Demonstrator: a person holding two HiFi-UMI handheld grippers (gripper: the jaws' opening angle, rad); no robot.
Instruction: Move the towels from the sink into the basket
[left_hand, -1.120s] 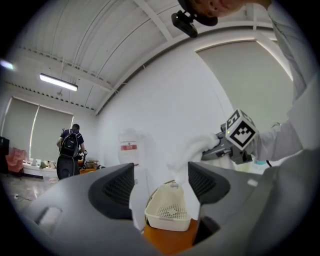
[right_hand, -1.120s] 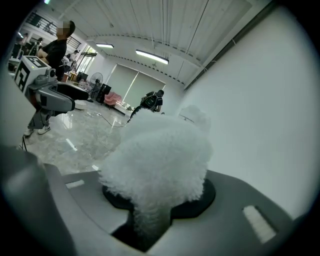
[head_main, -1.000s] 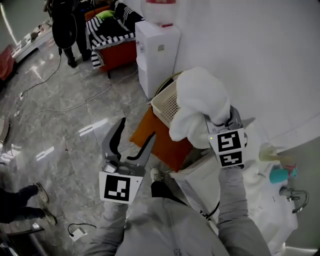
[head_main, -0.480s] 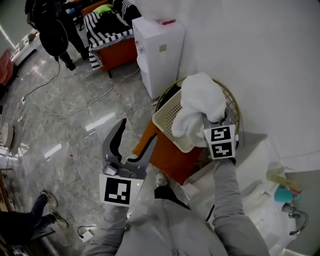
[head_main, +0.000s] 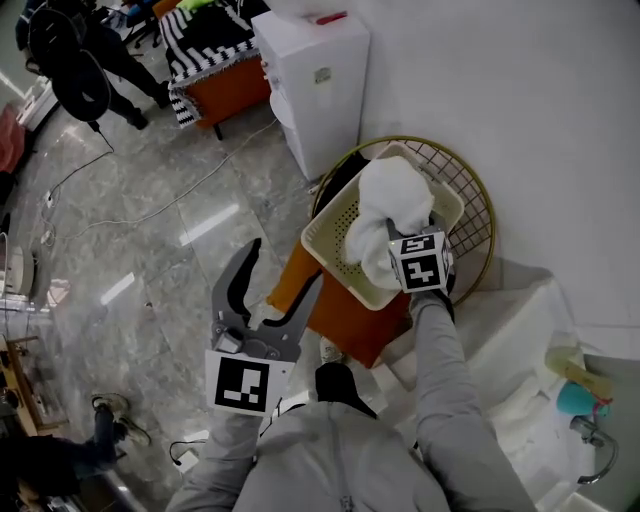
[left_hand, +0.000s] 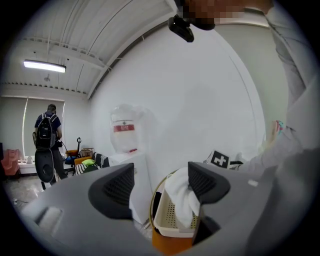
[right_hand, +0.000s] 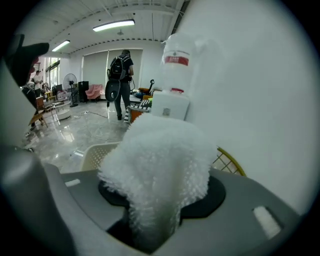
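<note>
A: Where is the towel at this moment?

B: The white, fluffy towel (head_main: 388, 205) is bunched up over the cream perforated basket (head_main: 335, 232), and its lower folds hang down inside the rim. I cannot tell whether it reaches the bottom.

A: And what has hold of it?

B: The right gripper (right_hand: 160, 196) does. Its own view shows the pile squeezed thin between the two dark pads, with the rest swelling out above them. The jaws have just been opening a little, but the towel sits between them and the pads press on it from both sides.

A: Where does the basket stand?

B: On the far right, close to the white wall. It sits inside a gold wire frame (head_main: 472, 205), which rises behind it. An orange box (head_main: 335, 305) is just under its near left corner.

A: What about the other hand?

B: The left gripper (head_main: 281, 266) is held out to the left of the basket, above the grey marble floor (head_main: 150, 220). Its jaws are spread wide, with nothing between them. It is well apart from the towel and points toward the basket.

A: What else is around?

B: A white water dispenser (head_main: 315, 75) stands against the wall, beyond the basket. A person with a backpack (head_main: 75, 60) is at the far left. At the near right are a tap (head_main: 590, 432) and a teal cup (head_main: 572, 398), with pale cloth (head_main: 510, 350) lying beside them. I cannot tell whether that cloth is more towels.
</note>
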